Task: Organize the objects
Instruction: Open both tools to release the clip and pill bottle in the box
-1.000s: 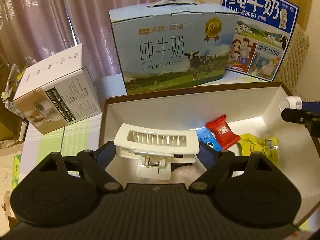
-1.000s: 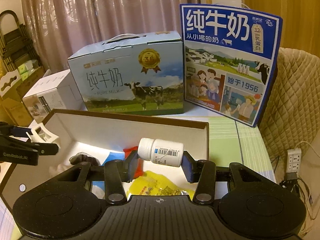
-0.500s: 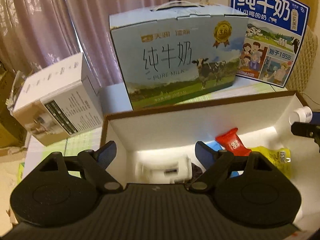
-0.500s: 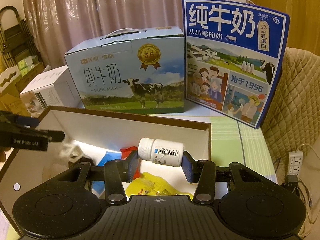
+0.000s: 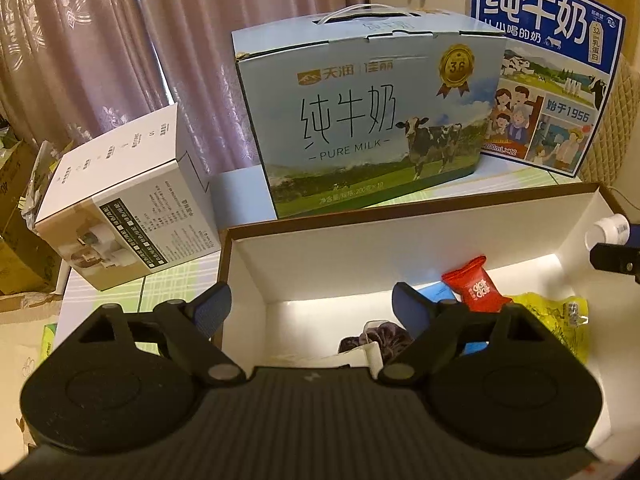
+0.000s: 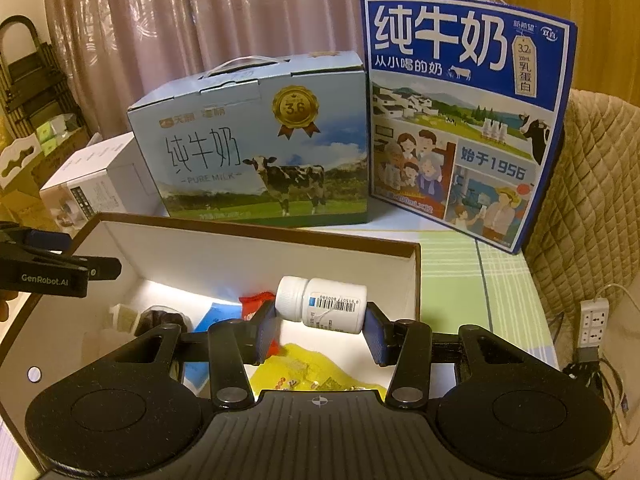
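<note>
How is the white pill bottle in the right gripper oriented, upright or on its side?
On its side. The white pill bottle lies horizontally between the right gripper's fingers, cap pointing left, held above the open box.

We see a white plastic bottle with a smooth, faintly shiny skin and a paper label, pinched between the ribbed blue rubbery-looking pads of the right gripper, whose body is matt black plastic with a ridged top. The left gripper has the same matt black finish. The open box looks like cardboard, matt white inside, brown at the rim. In it lie a glossy red wrapper, a crinkled yellow foil-like packet and a dark, soft cloth piece. The milk carton behind is printed card with a slight sheen; the curtain is patterned cloth.
</note>
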